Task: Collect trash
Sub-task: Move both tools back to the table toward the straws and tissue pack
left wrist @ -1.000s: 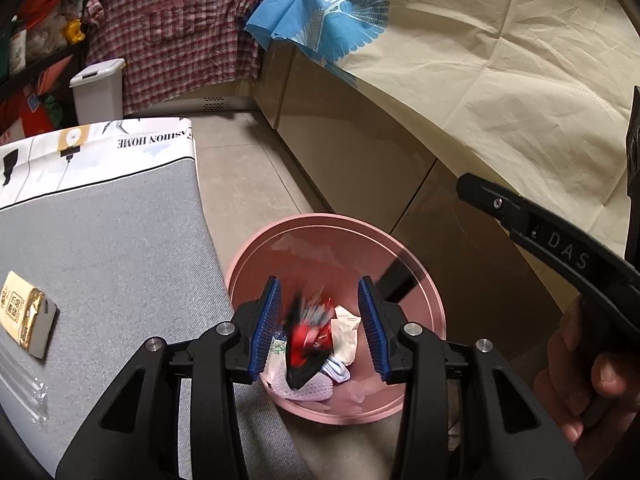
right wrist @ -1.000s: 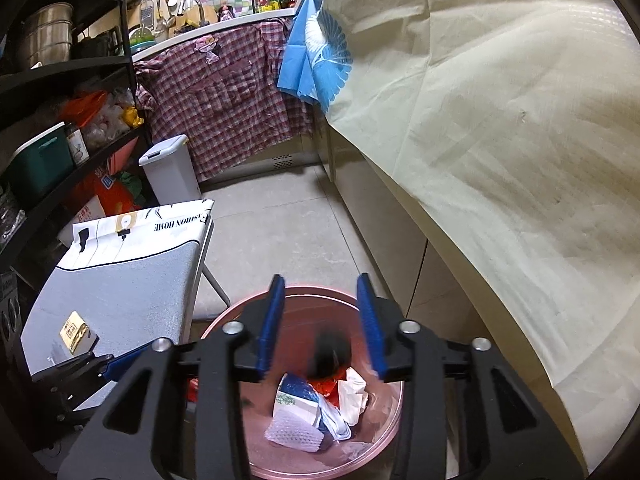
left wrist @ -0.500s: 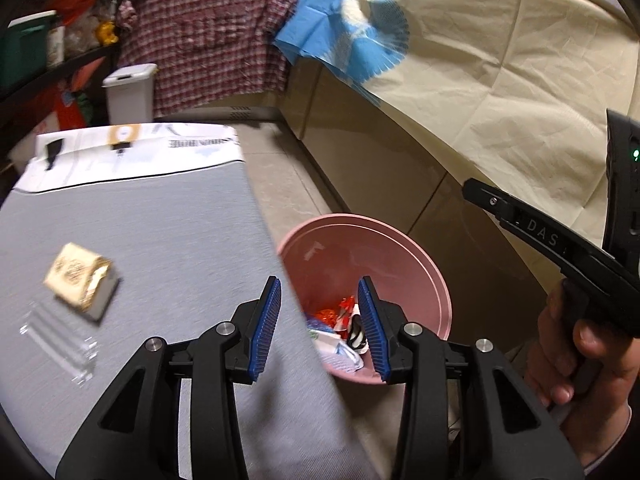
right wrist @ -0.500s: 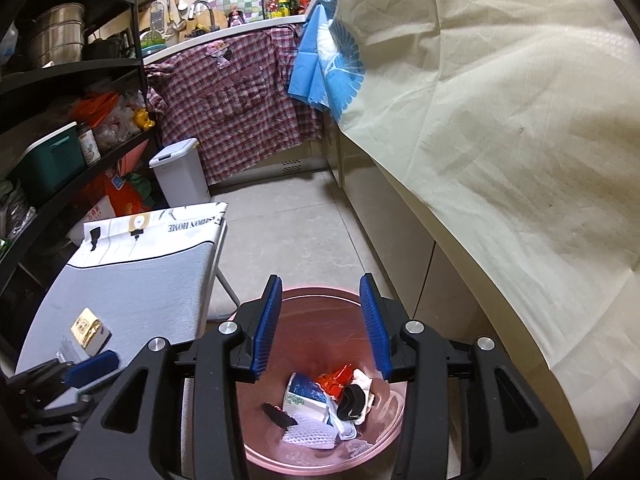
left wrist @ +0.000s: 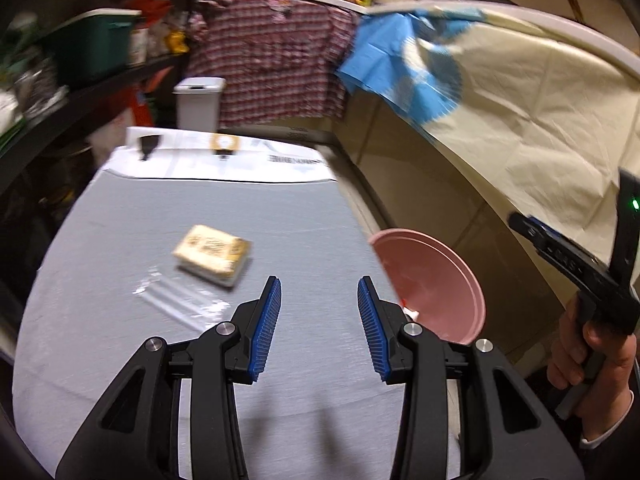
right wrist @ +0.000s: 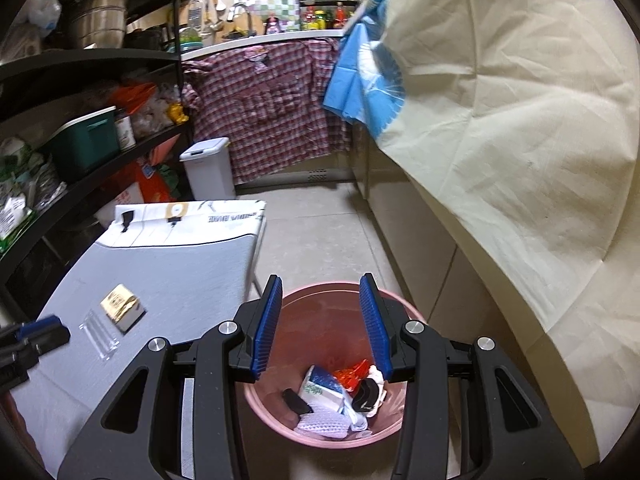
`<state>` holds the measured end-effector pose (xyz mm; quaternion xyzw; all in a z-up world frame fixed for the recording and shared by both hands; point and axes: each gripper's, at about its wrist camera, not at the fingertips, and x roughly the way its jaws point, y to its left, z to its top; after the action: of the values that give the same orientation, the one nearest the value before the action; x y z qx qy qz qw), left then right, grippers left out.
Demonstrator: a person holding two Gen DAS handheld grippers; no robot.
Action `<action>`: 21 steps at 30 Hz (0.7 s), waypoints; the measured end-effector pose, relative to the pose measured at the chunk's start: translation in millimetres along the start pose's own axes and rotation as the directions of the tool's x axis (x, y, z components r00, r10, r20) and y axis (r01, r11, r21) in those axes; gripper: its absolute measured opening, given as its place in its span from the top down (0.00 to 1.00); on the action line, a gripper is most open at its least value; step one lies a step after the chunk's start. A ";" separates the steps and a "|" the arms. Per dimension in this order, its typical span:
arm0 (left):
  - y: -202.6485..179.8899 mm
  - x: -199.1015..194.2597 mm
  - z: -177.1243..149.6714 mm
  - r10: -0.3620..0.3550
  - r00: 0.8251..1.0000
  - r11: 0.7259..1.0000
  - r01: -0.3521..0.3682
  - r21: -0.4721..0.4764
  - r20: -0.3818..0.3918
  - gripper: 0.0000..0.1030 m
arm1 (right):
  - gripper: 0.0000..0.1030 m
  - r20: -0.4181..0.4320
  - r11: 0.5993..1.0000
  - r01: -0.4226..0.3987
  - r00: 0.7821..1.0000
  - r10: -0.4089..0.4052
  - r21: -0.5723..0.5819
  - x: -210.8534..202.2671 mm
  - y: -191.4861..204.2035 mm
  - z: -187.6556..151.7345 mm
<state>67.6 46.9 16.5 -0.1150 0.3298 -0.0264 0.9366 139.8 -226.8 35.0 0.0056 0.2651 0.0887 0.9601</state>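
Observation:
A pink bin (right wrist: 336, 364) stands on the floor beside the grey table (left wrist: 208, 248) and holds several pieces of trash (right wrist: 340, 392). It also shows in the left wrist view (left wrist: 436, 280). My right gripper (right wrist: 319, 324) is open and empty above the bin. My left gripper (left wrist: 319, 322) is open and empty over the table. A small tan and gold box (left wrist: 212, 254) and a clear plastic wrapper (left wrist: 180, 304) lie on the table ahead and to the left of the left gripper. Both show in the right wrist view, the box (right wrist: 121, 306) and the wrapper (right wrist: 98, 334).
A cream cloth (right wrist: 520, 128) hangs over the counter at the right. A white lidded bin (right wrist: 208, 168) and a plaid shirt (right wrist: 272, 108) are at the back. Dark shelves (right wrist: 80, 100) with containers run along the left.
My left gripper has swung left from above the bin to over the table, after a red item fell from it into the bin. My right gripper stays over the bin.

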 end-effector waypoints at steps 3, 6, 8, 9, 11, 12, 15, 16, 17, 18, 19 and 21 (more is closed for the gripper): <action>30.7 1.5 -7.6 0.051 0.999 0.996 -0.050 -0.075 0.006 0.61 | 0.61 -0.002 0.999 -0.024 1.000 0.024 -0.022 -2.1 11.6 -1.4; 54.1 12.7 -15.0 0.099 0.995 0.985 -0.100 -0.142 -0.009 0.61 | 0.68 -0.004 0.997 -0.055 0.999 0.055 -0.052 -3.2 24.9 -5.6; 65.5 20.9 -17.9 0.128 0.992 0.977 -0.129 -0.169 -0.014 0.61 | 0.72 -0.011 0.994 -0.078 0.997 0.077 -0.071 -2.0 33.5 -8.6; 70.3 24.8 -19.0 0.143 0.990 0.973 -0.143 -0.182 -0.016 0.61 | 0.73 -0.016 0.993 -0.092 0.996 0.091 -0.077 -1.0 38.8 -10.1; 78.1 33.9 -20.4 0.164 0.986 0.964 -0.166 -0.207 -0.027 0.61 | 0.73 -0.027 0.989 -0.119 0.993 0.117 -0.082 1.2 47.7 -12.1; 81.1 38.0 -21.2 0.167 0.985 0.960 -0.171 -0.222 -0.034 0.61 | 0.73 -0.033 0.987 -0.131 0.991 0.129 -0.090 3.4 53.2 -13.2; 87.4 52.1 -23.4 0.172 0.984 0.948 -0.181 -0.261 -0.056 0.56 | 0.73 -0.037 0.982 -0.145 0.989 0.142 -0.122 5.3 65.0 -16.9; 88.7 57.8 -23.5 0.181 0.982 0.944 -0.191 -0.269 -0.062 0.52 | 0.73 -0.038 0.980 -0.147 0.989 0.143 -0.133 5.9 68.1 -18.1; 89.9 61.4 -24.0 0.186 0.980 0.941 -0.196 -0.276 -0.064 0.51 | 0.73 -0.039 0.979 -0.148 0.989 0.144 -0.139 6.4 69.9 -19.0; 91.0 64.8 -24.3 0.190 0.979 0.938 -0.202 -0.281 -0.068 0.51 | 0.73 -0.042 0.978 -0.151 0.988 0.146 -0.144 7.7 71.7 -19.6; 91.4 67.4 -24.7 0.194 0.978 0.936 -0.206 -0.284 -0.072 0.49 | 0.73 -0.044 0.977 -0.153 0.988 0.148 -0.147 9.3 72.2 -19.4; 93.8 73.2 -25.4 0.214 0.973 0.927 -0.230 -0.296 -0.086 0.46 | 0.73 -0.048 0.977 -0.155 0.988 0.149 -0.148 11.7 73.2 -19.8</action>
<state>106.5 123.8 -69.4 -0.2188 0.3652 0.1279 0.8958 127.3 -153.5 16.3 -0.0487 0.2737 0.1819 0.9432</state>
